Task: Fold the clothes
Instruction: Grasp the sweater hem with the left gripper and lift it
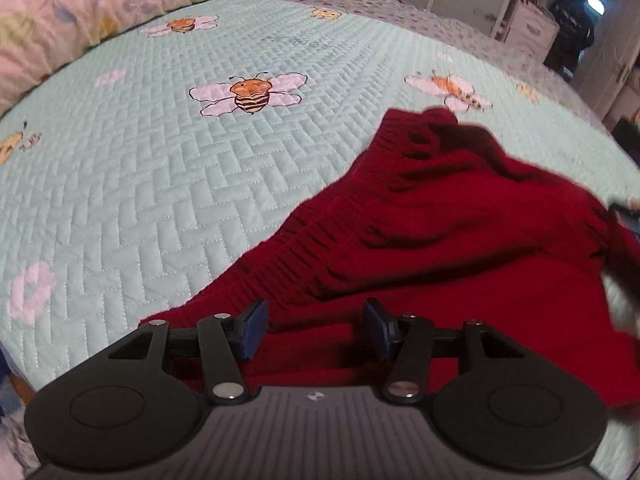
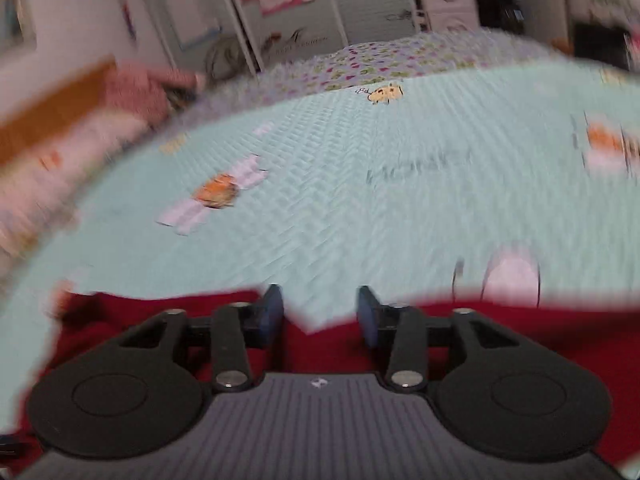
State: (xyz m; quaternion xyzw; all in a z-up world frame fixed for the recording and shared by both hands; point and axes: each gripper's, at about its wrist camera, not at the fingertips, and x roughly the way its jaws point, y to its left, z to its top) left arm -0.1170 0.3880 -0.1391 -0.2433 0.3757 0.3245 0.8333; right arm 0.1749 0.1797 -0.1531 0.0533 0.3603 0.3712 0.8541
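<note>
Left gripper (image 1: 315, 330) wide open, empty, over red sweater (image 1: 460, 216); right gripper (image 2: 318, 314) likewise

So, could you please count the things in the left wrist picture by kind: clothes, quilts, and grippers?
Clothes: 1, the dark red sweater
Quilts: 2, the mint bee quilt and the floral quilt
Grippers: 1, the left gripper, open
Total: 4

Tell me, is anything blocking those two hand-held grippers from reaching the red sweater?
Nothing visible. The left hand-held gripper and right hand-held gripper are both open, directly over the sweater, which lies rumpled on the quilt.
</note>
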